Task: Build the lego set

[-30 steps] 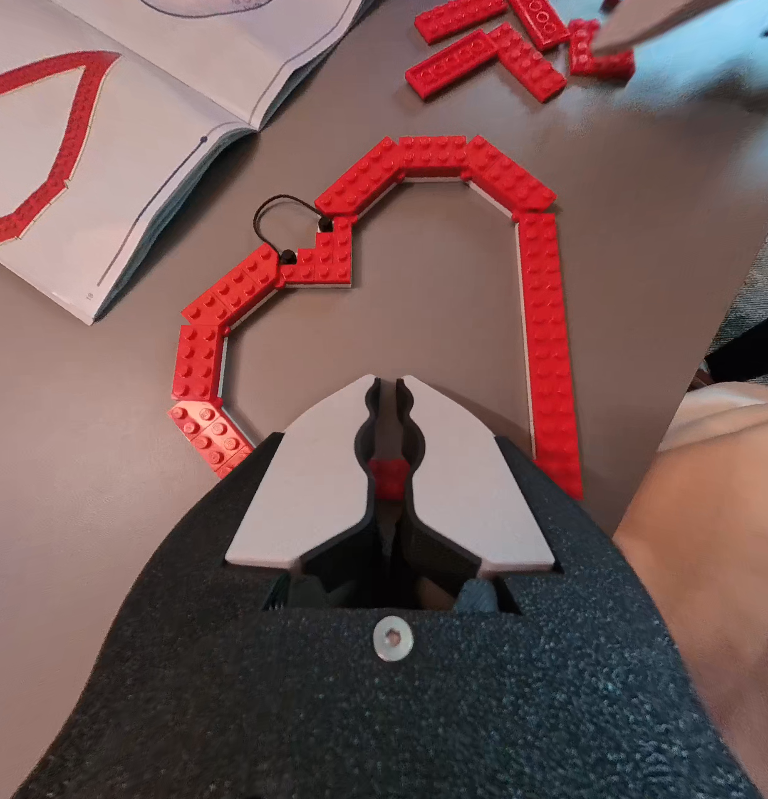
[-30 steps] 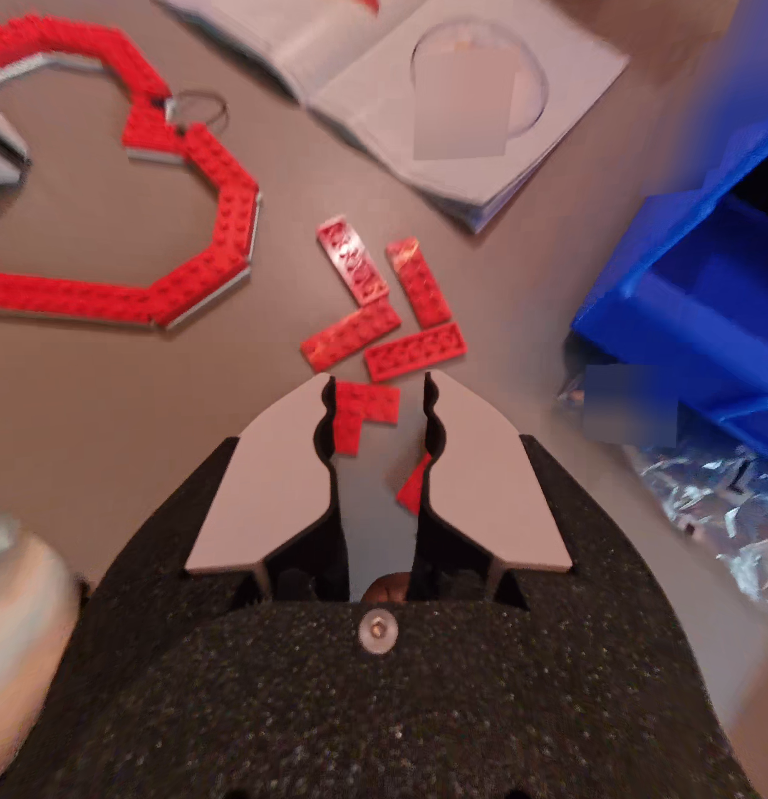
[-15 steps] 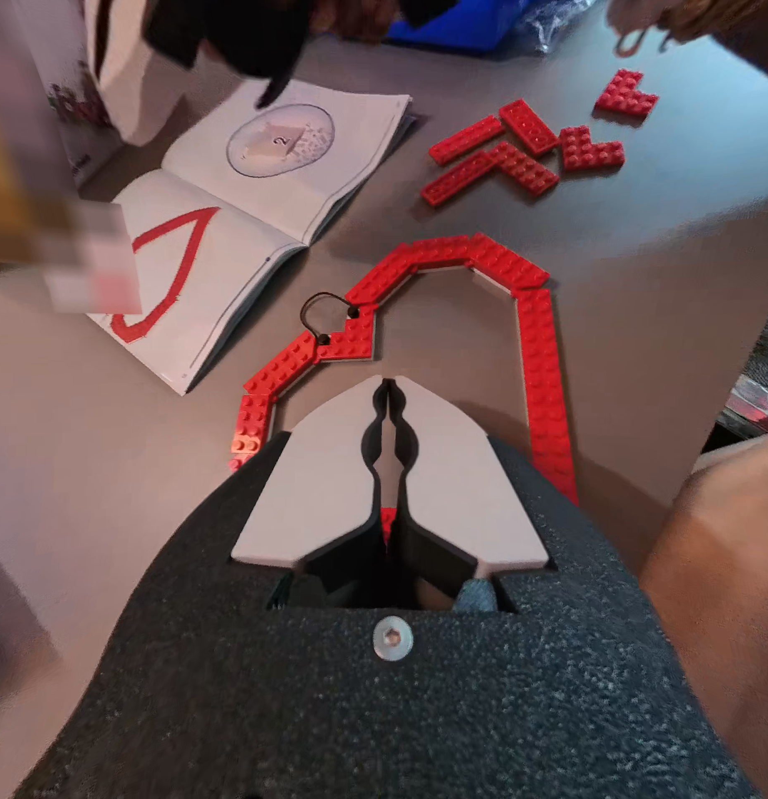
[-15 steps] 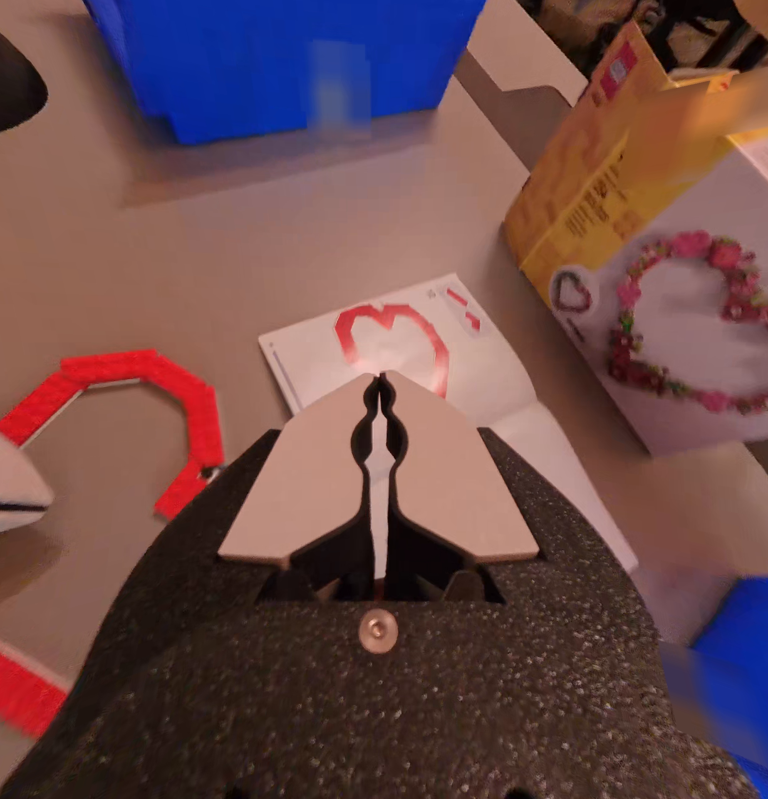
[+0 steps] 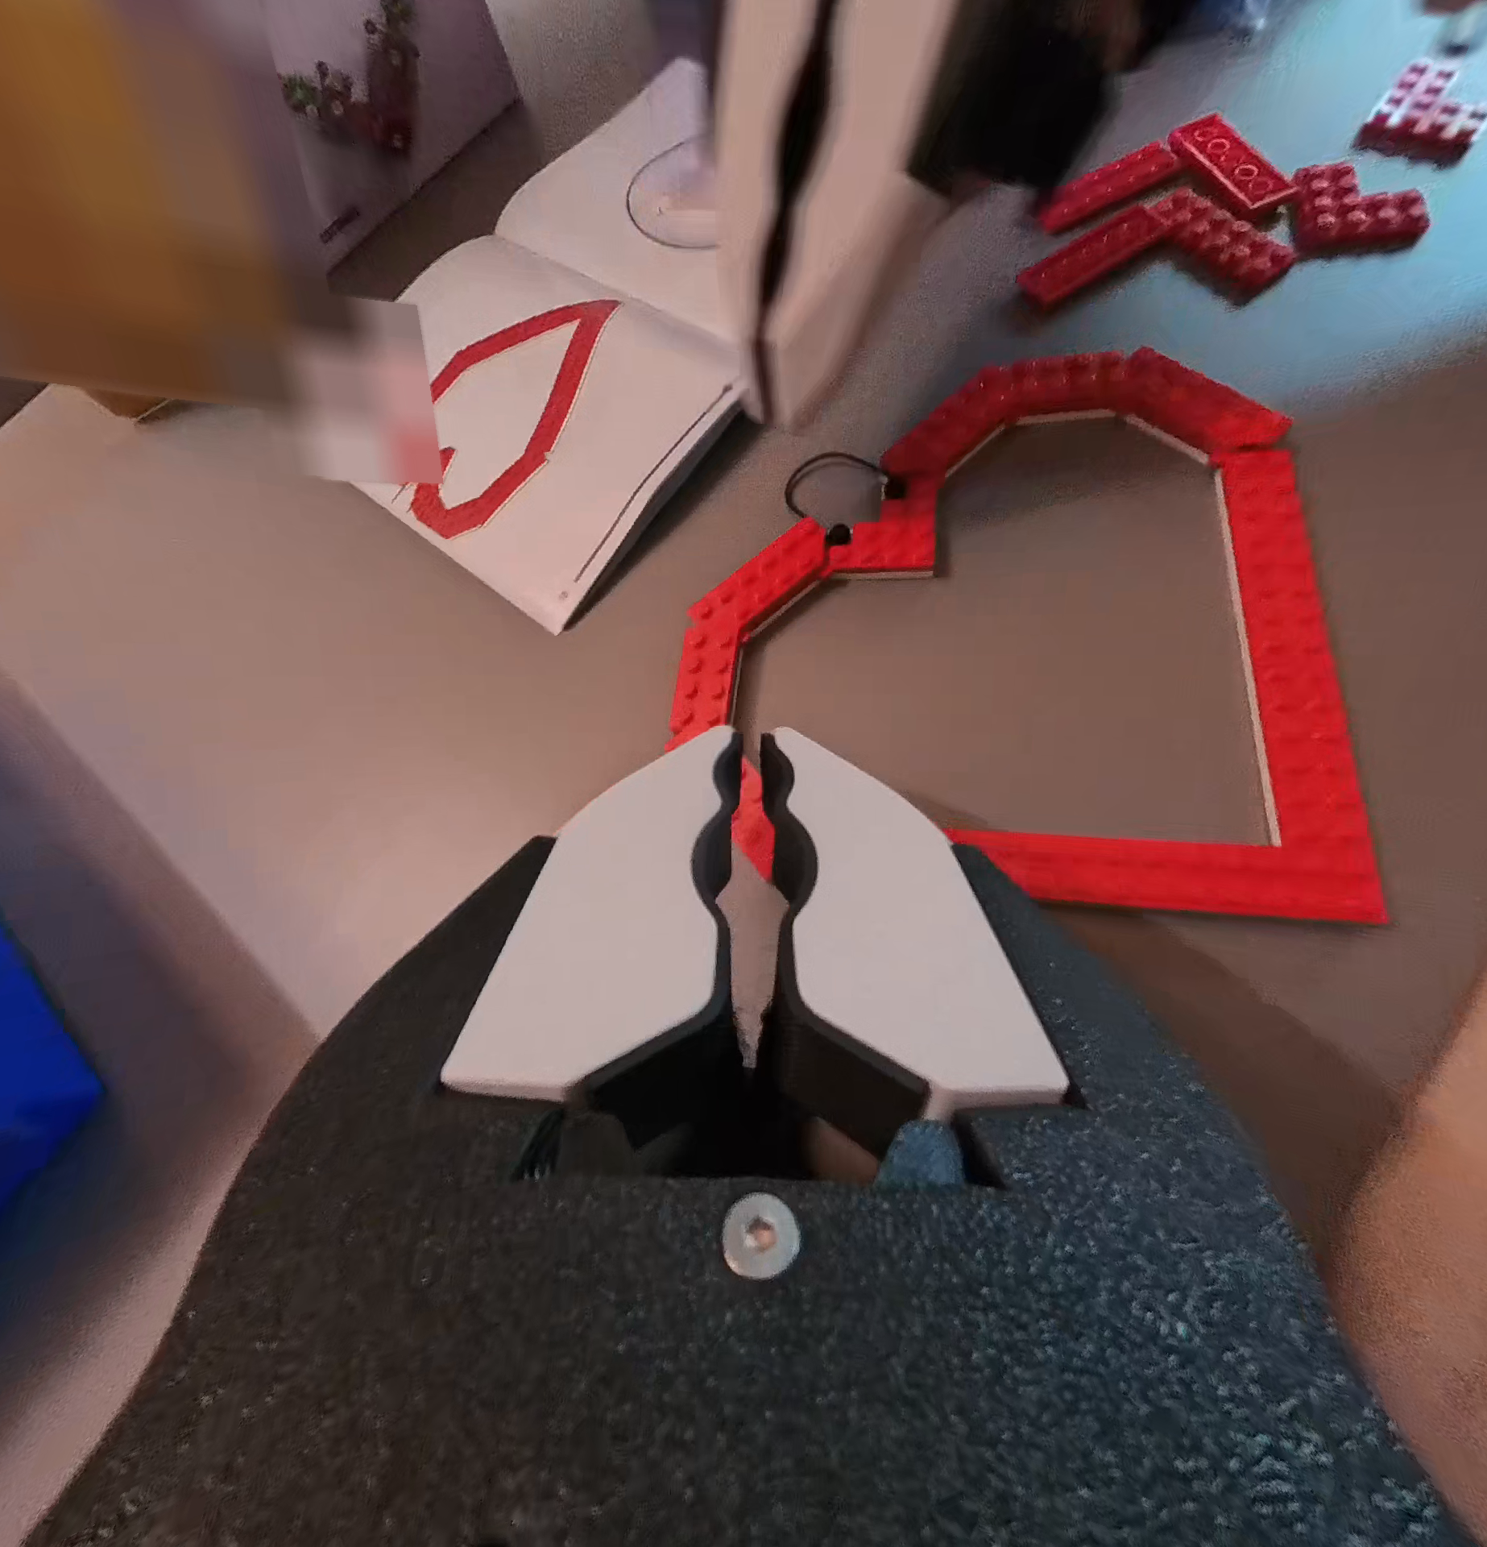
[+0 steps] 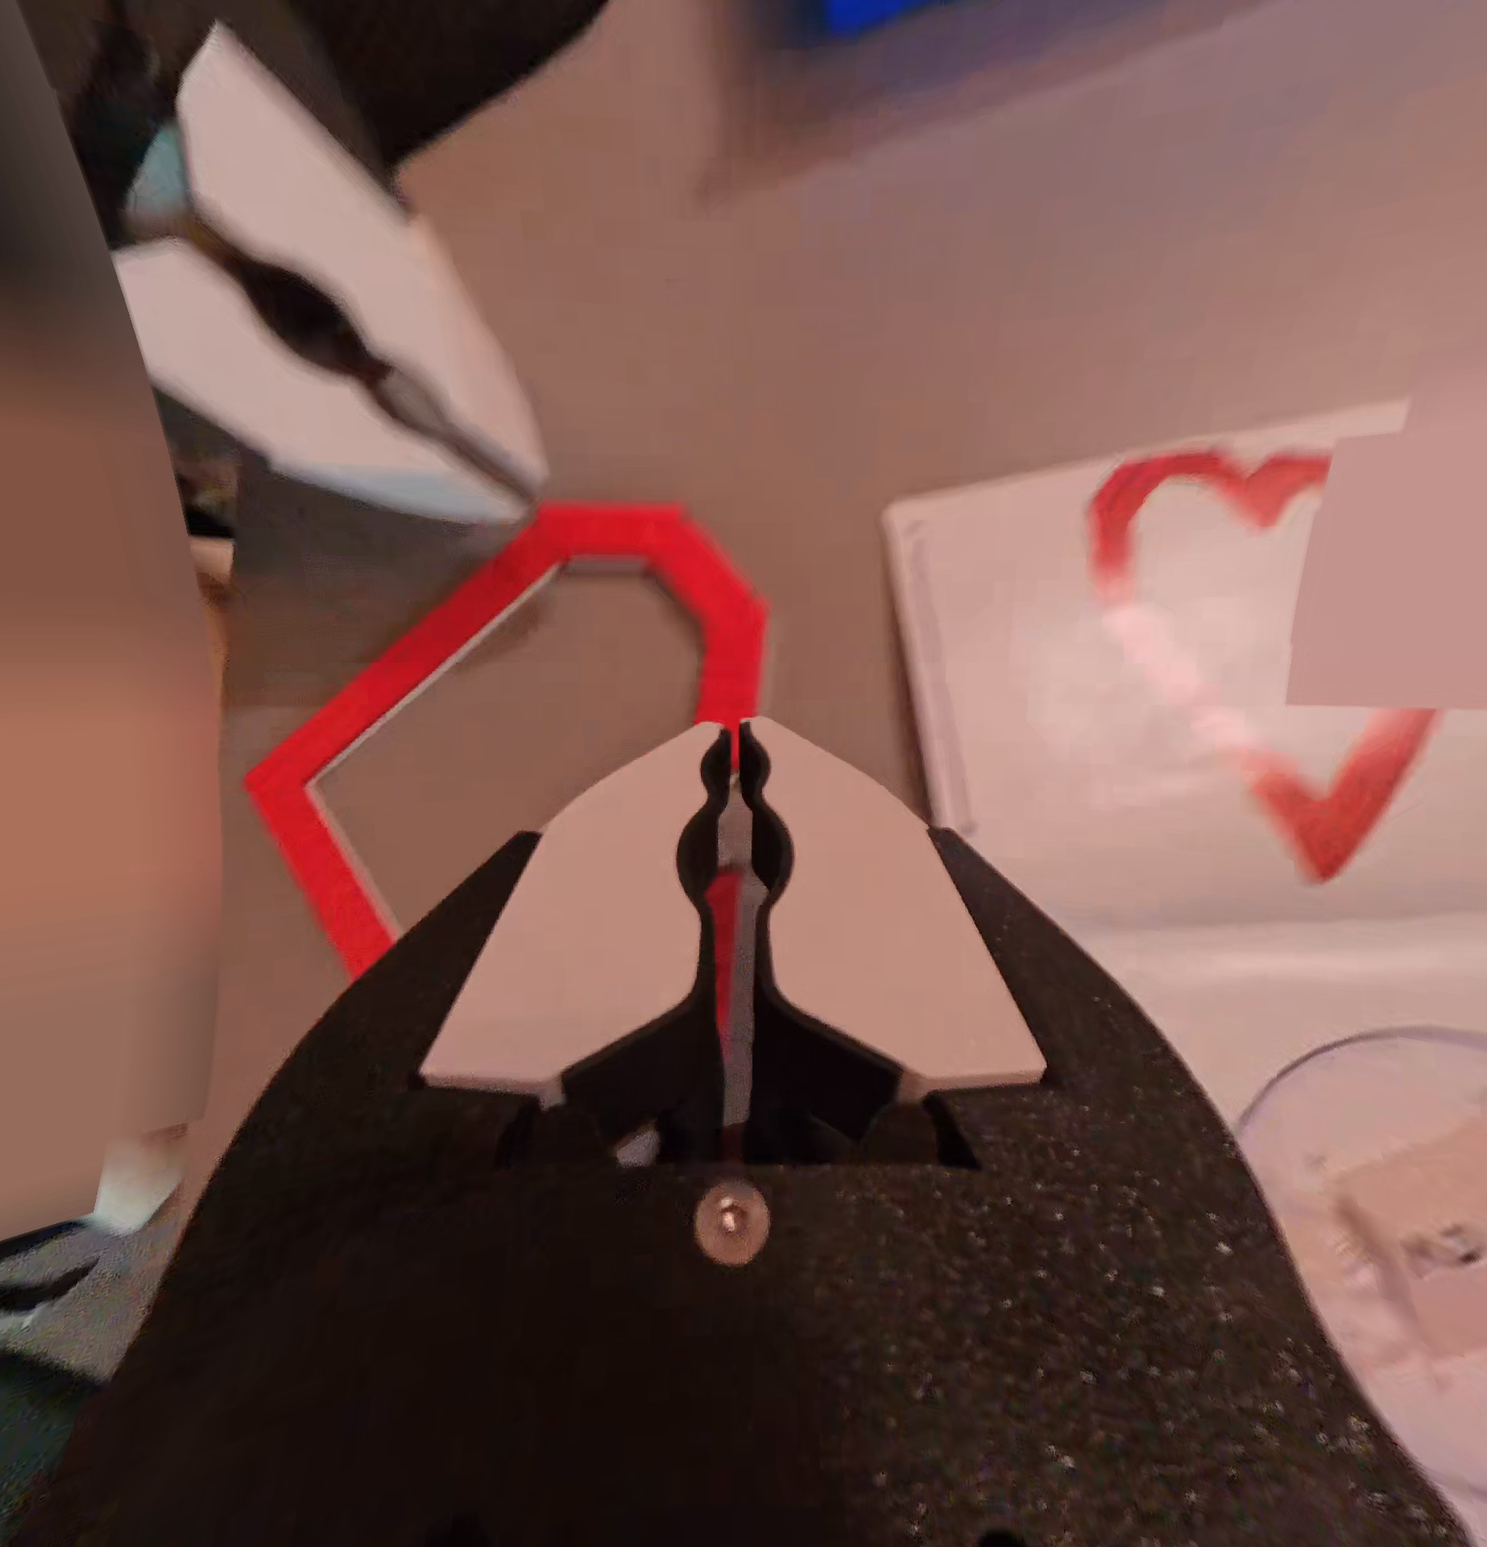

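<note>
Left wrist view: red heart frame (image 5: pixel 1276 670) lies closed on the counter (image 5: pixel 305 753); loose plates (image 5: pixel 1184 218) far right wait. Left tool (image 5: pixel 750 745) and right tool (image 6: pixel 733 730) nearly closed, holding nothing visible.

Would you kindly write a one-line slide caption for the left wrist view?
Left gripper, nearly shut, at the red heart frame's edge, with loose red plates and the open instruction booklet beyond.
</note>
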A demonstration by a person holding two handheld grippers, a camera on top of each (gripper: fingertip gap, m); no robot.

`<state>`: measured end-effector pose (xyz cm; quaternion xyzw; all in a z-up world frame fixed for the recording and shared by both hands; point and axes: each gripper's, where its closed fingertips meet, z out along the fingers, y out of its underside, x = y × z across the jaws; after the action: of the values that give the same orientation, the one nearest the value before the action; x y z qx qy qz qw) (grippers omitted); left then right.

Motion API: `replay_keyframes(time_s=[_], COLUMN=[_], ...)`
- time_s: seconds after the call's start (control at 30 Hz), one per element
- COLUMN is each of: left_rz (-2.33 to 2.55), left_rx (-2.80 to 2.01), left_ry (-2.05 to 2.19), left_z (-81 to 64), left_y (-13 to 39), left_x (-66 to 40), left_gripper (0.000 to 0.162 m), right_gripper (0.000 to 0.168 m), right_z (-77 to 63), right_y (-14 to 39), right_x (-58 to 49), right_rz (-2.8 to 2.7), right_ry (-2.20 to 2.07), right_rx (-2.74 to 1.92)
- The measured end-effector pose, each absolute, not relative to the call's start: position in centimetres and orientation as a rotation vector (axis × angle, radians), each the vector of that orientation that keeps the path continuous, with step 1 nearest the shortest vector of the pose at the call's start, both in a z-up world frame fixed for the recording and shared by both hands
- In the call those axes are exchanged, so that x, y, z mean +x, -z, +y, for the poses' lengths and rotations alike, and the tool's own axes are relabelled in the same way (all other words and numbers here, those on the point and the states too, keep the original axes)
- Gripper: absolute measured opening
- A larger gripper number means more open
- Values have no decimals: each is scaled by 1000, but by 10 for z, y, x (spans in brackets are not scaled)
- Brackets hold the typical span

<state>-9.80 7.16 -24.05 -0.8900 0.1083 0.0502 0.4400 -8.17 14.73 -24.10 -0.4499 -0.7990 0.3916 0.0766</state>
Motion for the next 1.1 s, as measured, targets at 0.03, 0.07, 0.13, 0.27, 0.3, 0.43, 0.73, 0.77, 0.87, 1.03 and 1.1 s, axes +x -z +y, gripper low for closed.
replay_keyframes(time_s=[0.03,0.07,0.13,0.27,0.3,0.43,0.73,0.77,0.87,1.03,1.1], left_rz=[271,285,315,317,294,108,306,301,259,109,-15], left_rx=[-2208,-2198,-2183,-2236,-2249,-2245,-2211,-2209,-2220,-2200,-2067], left_ry=[-115,-93,-52,-154,-170,-142,-331,-319,-311,-330,-399], left_z=[78,86,105,128,126,116,121,118,106,93,91], left_y=[242,243,246,255,256,255,242,241,241,244,226], left_x=[-94,-87,-71,-74,-79,-100,-67,-66,-74,-103,-125], left_gripper=[3,4,5,5,5,4,4,4,5,7,8], right_gripper=[2,2,2,3,2,2,1,1,4,4,4], right_z=[142,138,132,128,132,163,209,208,211,219,241], right_y=[248,253,260,262,262,255,205,212,229,246,233], right_x=[-67,-56,-52,-49,-43,-39,-119,-125,-139,-165,-177], right_rz=[-2433,-2458,-2422,-2358,-2360,-2223,-1792,-1854,-1973,-1986,-1743], right_ry=[-1128,-1083,-1020,-1006,-990,-947,-953,-966,-941,-897,-908], right_rx=[-1353,-1350,-1338,-1308,-1323,-1418,-1332,-1355,-1392,-1412,-1464])
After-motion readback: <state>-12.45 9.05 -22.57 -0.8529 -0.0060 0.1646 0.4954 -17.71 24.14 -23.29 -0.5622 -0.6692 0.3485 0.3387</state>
